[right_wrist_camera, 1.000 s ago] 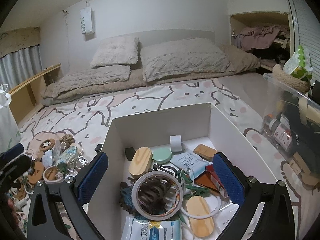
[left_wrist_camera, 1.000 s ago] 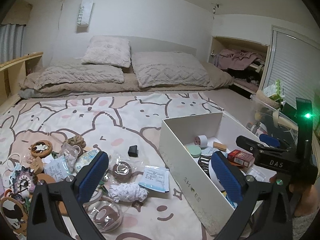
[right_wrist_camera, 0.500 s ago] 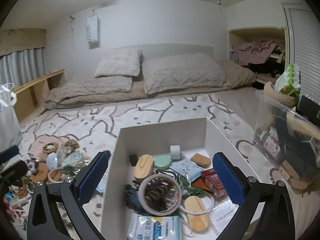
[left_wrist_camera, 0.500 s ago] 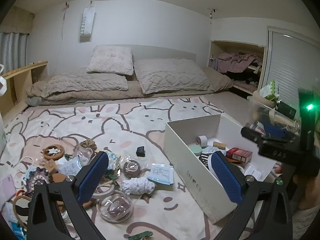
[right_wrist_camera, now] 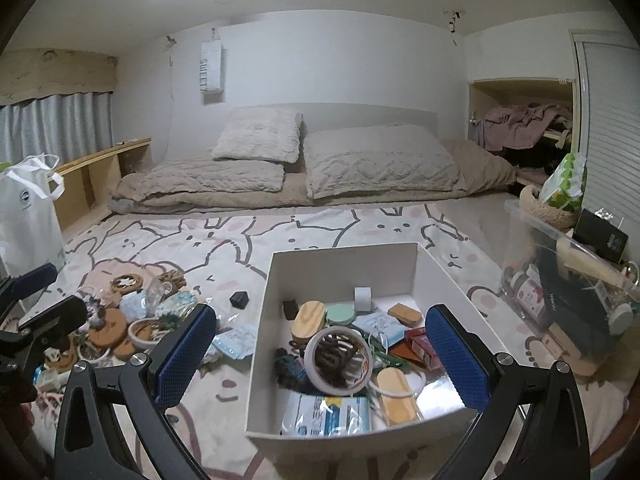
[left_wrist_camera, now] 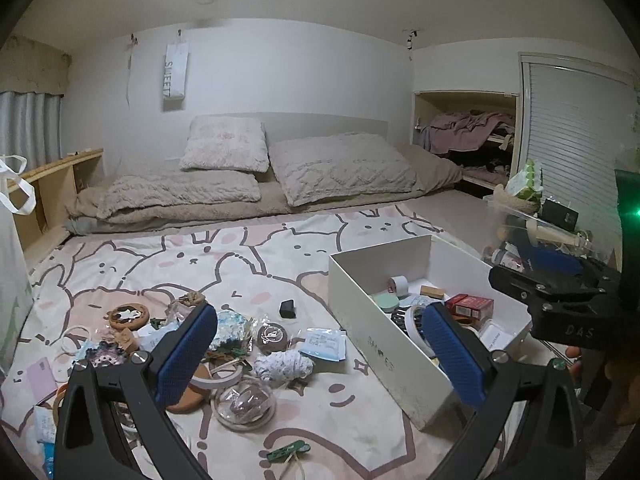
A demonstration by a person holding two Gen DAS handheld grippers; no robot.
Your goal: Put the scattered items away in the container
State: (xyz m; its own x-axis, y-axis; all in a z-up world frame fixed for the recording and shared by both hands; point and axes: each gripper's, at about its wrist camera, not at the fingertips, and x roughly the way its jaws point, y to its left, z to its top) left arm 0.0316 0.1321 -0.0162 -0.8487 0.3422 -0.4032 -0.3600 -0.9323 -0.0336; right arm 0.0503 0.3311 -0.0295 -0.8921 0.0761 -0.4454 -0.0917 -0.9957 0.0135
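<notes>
A white open box (right_wrist_camera: 344,268) stands on the bunny-print bedspread and holds a tape ring (right_wrist_camera: 338,356), wooden pieces, packets and a red carton. My right gripper (right_wrist_camera: 320,312) hovers open over its near end, holding nothing. Loose items lie left of the box (left_wrist_camera: 380,248): a small black cube (left_wrist_camera: 287,308), a blue-white packet (left_wrist_camera: 324,344), a white crochet bundle (left_wrist_camera: 282,364), a clear round case (left_wrist_camera: 245,402), a wooden coaster (left_wrist_camera: 127,315) and a green clip (left_wrist_camera: 288,450). My left gripper (left_wrist_camera: 319,312) hangs open above this pile, nothing between its blue pads (left_wrist_camera: 186,354).
A clear plastic bin (right_wrist_camera: 568,280) full of bottles stands right of the box, with a woven basket on top. A white carrier bag (right_wrist_camera: 24,216) sits at the bed's left edge. Pillows (left_wrist_camera: 340,168) lie at the far end, a wooden shelf along the left.
Both grippers have risen and drawn back, so the bed and box look smaller and lower. Both stay open. Nothing was picked up or dropped.
</notes>
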